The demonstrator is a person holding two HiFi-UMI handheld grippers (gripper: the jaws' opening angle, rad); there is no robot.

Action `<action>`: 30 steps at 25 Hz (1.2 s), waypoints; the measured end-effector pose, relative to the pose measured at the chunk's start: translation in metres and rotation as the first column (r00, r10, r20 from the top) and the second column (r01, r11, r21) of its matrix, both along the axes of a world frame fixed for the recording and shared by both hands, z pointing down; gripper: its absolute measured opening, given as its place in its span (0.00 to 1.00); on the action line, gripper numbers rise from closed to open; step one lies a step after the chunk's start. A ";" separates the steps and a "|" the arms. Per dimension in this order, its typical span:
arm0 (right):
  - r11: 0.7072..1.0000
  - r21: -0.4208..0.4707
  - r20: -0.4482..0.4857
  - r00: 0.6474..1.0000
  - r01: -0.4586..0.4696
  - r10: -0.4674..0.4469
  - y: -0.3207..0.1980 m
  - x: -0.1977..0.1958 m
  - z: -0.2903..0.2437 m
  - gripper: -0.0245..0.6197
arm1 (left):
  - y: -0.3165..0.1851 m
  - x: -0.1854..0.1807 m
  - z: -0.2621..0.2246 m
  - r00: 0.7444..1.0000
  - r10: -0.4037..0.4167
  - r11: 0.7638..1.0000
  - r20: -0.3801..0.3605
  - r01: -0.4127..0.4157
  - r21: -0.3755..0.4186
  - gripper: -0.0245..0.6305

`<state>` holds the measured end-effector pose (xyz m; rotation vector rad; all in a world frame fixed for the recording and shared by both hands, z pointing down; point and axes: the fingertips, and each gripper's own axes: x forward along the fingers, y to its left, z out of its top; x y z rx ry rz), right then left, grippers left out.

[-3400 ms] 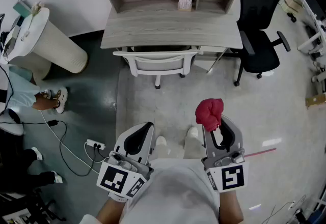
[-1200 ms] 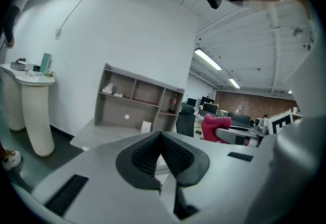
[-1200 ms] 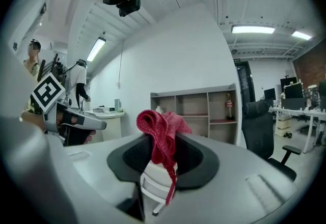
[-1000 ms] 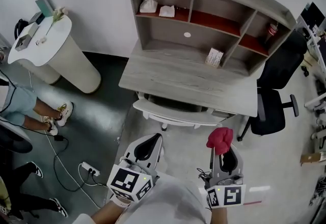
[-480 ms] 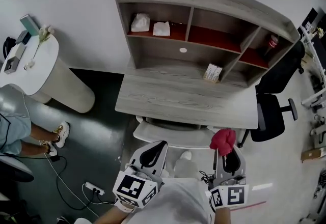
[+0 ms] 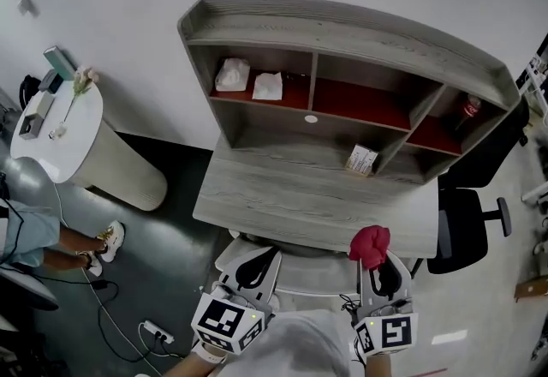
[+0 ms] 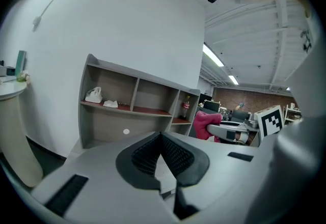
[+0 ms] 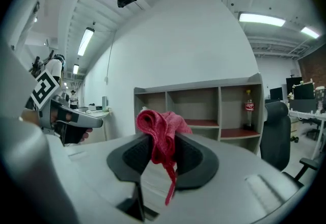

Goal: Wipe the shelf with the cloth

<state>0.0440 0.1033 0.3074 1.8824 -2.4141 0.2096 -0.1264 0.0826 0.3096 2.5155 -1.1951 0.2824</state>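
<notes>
A grey wooden shelf unit point(image 6: 342, 32) with red-floored compartments stands on a grey desk point(image 6: 291, 204) against the white wall. My right gripper point(image 6: 374, 257) is shut on a bunched red cloth point(image 6: 370, 245), held in front of the desk's near edge; the cloth point(image 8: 159, 131) sticks up between the jaws and a strand hangs down. My left gripper point(image 6: 256, 257) is shut with nothing in it, its jaws meeting at the tips point(image 7: 161, 135). The shelf point(image 7: 132, 106) and the red cloth point(image 7: 205, 122) both show in the left gripper view.
Two white crumpled items point(image 6: 248, 80) lie in the upper left compartment. A small box point(image 6: 361, 159) stands on the desk, a bottle point(image 6: 468, 114) in the right compartment. A white chair point(image 6: 295, 268) is tucked under the desk, a black office chair point(image 6: 467, 221) to the right, a round white table point(image 6: 60, 122) left.
The view has closed in on the desk and shelf; both grippers now sit at the desk's near edge. The red cloth stays held in the right gripper.
</notes>
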 end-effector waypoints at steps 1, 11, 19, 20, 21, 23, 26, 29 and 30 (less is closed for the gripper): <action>1.000 0.003 0.004 1.000 0.008 -0.008 -0.008 0.007 -0.001 0.23 | -0.008 0.007 0.000 1.000 -0.001 1.000 0.008 0.001 0.001 0.05; 0.994 0.035 0.011 0.995 0.099 -0.099 -0.088 0.055 0.000 0.23 | -0.073 0.063 -0.016 0.998 -0.064 0.996 0.030 0.062 0.067 0.05; 0.987 0.073 -0.015 0.989 0.145 -0.144 -0.130 0.059 -0.009 0.23 | -0.104 0.081 -0.017 0.998 -0.050 0.994 0.047 0.045 0.096 0.05; 0.986 0.080 -0.019 0.989 0.146 -0.145 -0.135 0.057 -0.011 0.23 | -0.110 0.082 -0.014 0.997 -0.048 0.995 0.052 0.043 0.092 0.05; 0.985 0.087 -0.025 0.989 0.148 -0.146 -0.140 0.055 -0.013 0.23 | -0.115 0.083 -0.011 0.997 -0.046 0.995 0.055 0.041 0.090 0.05; 0.983 0.104 -0.040 0.988 0.153 -0.150 -0.151 0.051 -0.016 0.23 | -0.124 0.085 -0.008 0.998 -0.039 0.995 0.054 0.034 0.093 0.05; 0.975 0.135 -0.069 0.983 0.176 -0.168 -0.172 0.043 -0.021 0.23 | -0.138 0.085 -0.002 0.998 -0.030 0.995 0.051 0.025 0.101 0.05; 0.970 0.159 -0.095 0.981 0.182 -0.169 -0.194 0.036 -0.026 0.23 | -0.151 0.079 0.009 0.998 -0.034 0.995 0.057 0.029 0.093 0.05; 0.970 0.165 -0.097 0.982 0.178 -0.163 -0.201 0.035 -0.028 0.23 | -0.155 0.079 0.011 0.998 -0.035 0.995 0.055 0.030 0.092 0.05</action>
